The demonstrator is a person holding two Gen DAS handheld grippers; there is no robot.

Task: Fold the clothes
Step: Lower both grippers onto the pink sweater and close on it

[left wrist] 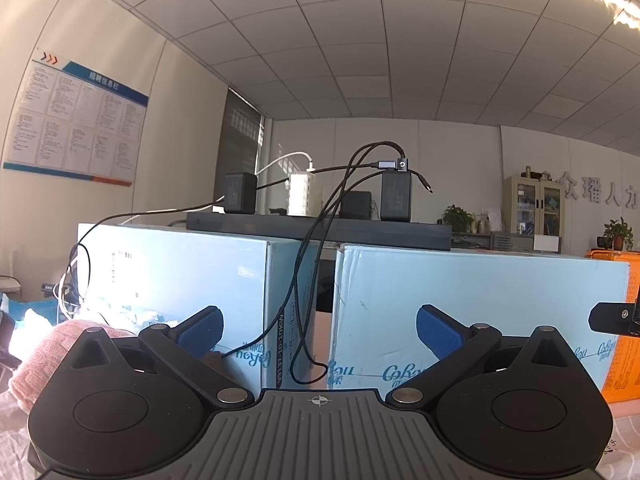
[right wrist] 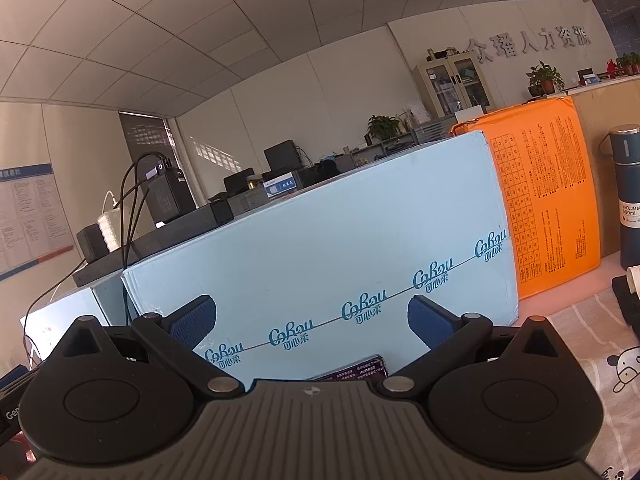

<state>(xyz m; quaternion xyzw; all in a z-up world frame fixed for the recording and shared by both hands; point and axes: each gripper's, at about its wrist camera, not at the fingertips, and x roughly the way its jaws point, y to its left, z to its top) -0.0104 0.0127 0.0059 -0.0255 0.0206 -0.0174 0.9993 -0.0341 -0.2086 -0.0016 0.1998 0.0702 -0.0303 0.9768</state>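
Observation:
My left gripper [left wrist: 318, 330] is open, its blue pads [left wrist: 200, 332] wide apart and nothing between them; it points level at light blue cartons. A pink knitted garment [left wrist: 48, 356] lies bunched at the lower left of the left wrist view, beside and behind the left finger, not held. My right gripper [right wrist: 312, 322] is also open and empty, facing a light blue carton [right wrist: 320, 248]. No garment shows in the right wrist view; only the patterned table cloth [right wrist: 600, 344] appears at the lower right.
Two light blue cartons [left wrist: 460, 300] stand close ahead, a black power strip [left wrist: 320, 228] with chargers and hanging cables [left wrist: 300, 280] on top. An orange carton [right wrist: 548, 196] and a blue vacuum flask [right wrist: 628, 196] stand at right. A dark packet [right wrist: 352, 372] lies below the right gripper.

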